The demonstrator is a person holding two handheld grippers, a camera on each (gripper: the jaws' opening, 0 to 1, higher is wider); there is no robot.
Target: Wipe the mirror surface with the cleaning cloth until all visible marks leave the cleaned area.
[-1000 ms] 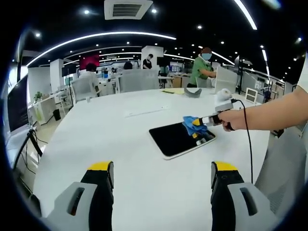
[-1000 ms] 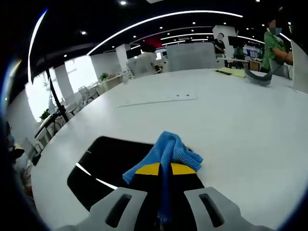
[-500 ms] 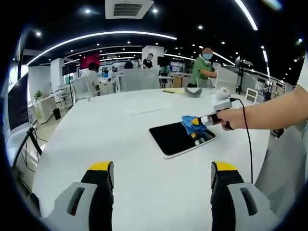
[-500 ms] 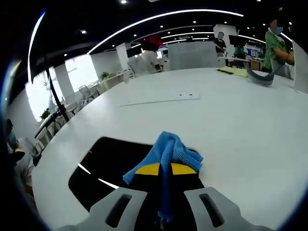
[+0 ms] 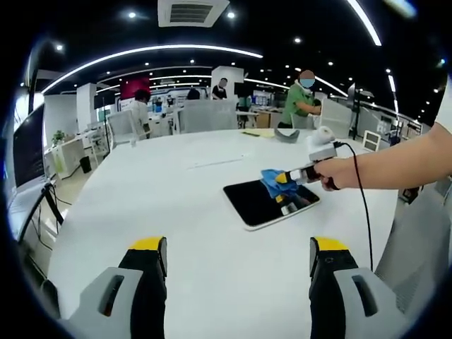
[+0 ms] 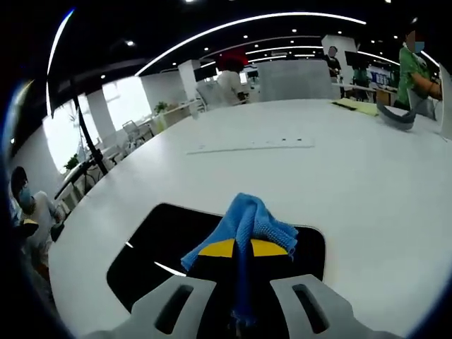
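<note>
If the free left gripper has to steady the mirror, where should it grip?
Probably the mirror's pale near edge, approached low from the left gripper's side. It lies flat on the table, and the right gripper with the cloth occupies its far end.

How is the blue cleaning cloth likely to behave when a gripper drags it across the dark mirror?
The blue cleaning cloth is probably soft and floppy: it bunches and droops over the right gripper that pinches it. It looks light, since a small pinch holds it up. On the flat dark mirror lying on the white table it would likely slide easily, folding rather than staying spread.
</note>
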